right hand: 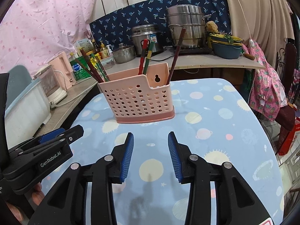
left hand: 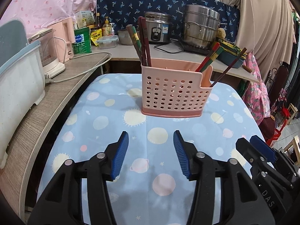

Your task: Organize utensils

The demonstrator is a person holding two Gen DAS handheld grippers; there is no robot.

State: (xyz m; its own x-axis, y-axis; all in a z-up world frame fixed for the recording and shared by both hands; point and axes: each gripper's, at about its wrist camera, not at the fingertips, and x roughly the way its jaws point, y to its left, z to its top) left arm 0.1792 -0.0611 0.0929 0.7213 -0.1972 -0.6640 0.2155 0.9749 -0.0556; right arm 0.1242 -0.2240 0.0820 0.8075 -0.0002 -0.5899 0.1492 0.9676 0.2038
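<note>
A pink perforated utensil holder (left hand: 175,95) stands upright on the table with the blue planet-print cloth (left hand: 116,131). It also shows in the right wrist view (right hand: 137,100). Several dark brown and red-green chopsticks (left hand: 143,41) lean out of its left end, and more chopsticks (left hand: 210,61) lean out of its right end. In the right wrist view the left bunch (right hand: 92,67) and the right ones (right hand: 145,58) stand in it too. My left gripper (left hand: 151,152) is open and empty, short of the holder. My right gripper (right hand: 151,153) is open and empty, beside the left gripper (right hand: 56,140).
A wooden counter (left hand: 56,97) runs along the left with a white-blue tub (left hand: 16,75) and a corded appliance (left hand: 50,56). The back shelf holds a rice cooker (left hand: 158,31), a steel steamer pot (left hand: 200,28), jars and bowls. Clothes hang at the right (left hand: 256,93).
</note>
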